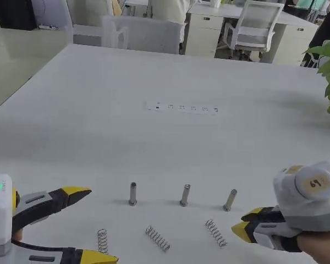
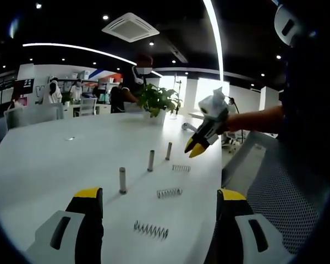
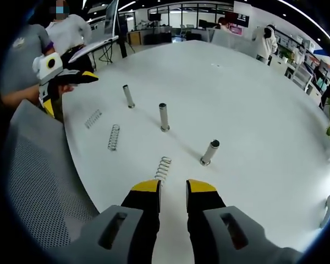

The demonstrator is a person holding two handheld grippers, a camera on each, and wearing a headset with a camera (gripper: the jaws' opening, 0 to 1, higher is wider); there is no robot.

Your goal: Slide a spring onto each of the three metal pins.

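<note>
Office tabletop (image 1: 154, 143), three pins (image 1: 185, 194) standing bare by its near edge: first pick-up not yet made
Left tongs (image 1: 92, 224) gape wide, right tongs (image 3: 173, 187) show a narrow gap, both empty; I'd close next on the spring (image 3: 163, 166) lying just ahead of the right tips, before its pin

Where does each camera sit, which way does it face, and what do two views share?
Head view: on the headset, facing down over the table, metal pins and springs; left gripper and right gripper at bottom corners.
Left gripper view: along its wide-apart jaws, past the pins toward the right gripper; a forearm shows.
Right gripper view: along its narrowly parted jaws toward the left gripper; the person's torso shows.
Shared: both gripper views catch pins, springs, the opposite gripper.
</note>
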